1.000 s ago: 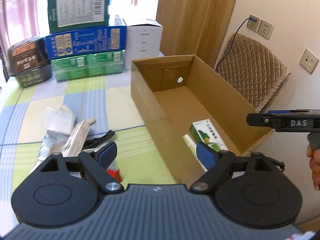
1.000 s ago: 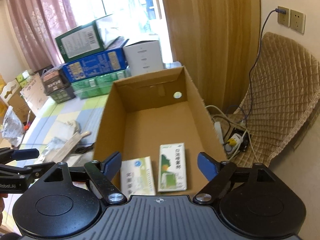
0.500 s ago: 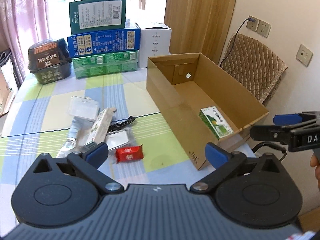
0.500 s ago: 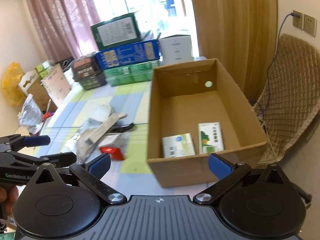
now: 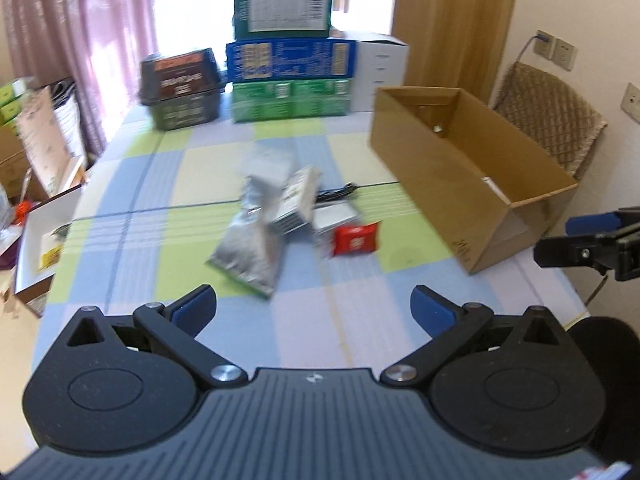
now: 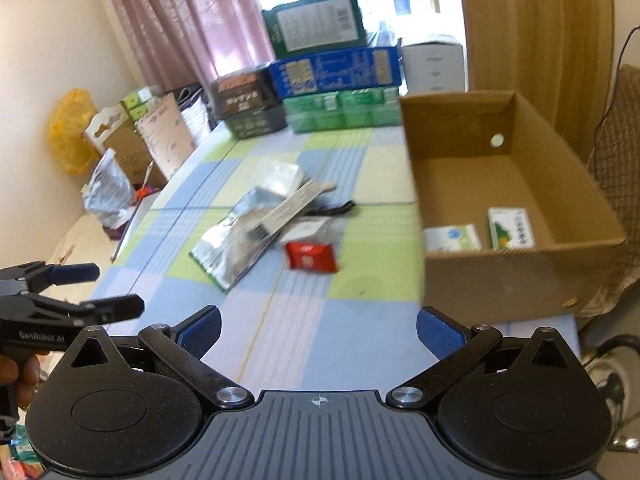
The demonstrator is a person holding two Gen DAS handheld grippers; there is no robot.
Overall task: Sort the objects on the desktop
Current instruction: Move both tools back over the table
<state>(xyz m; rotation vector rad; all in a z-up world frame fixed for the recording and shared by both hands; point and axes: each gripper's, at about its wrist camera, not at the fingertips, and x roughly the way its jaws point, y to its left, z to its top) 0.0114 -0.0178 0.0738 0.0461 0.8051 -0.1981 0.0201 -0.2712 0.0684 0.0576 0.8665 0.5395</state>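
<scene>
Two small boxes (image 6: 480, 234) already lie in the cardboard box (image 6: 516, 276). A red packet (image 5: 355, 238), silver pouch (image 5: 248, 250) and other clutter wait mid-table. The left gripper (image 5: 314, 308) and right gripper (image 6: 318, 326) both gape wide, empty.

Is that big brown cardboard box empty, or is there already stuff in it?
Not empty. The cardboard box stands open-topped, and two small cartons lie flat on its floor: a pale one and a green-and-white one.

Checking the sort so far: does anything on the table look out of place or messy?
Yes. A loose heap lies mid-table: silver foil pouch, long narrow box lying across it, red packet, black cable. Only two small boxes sit in the cardboard box.
</scene>
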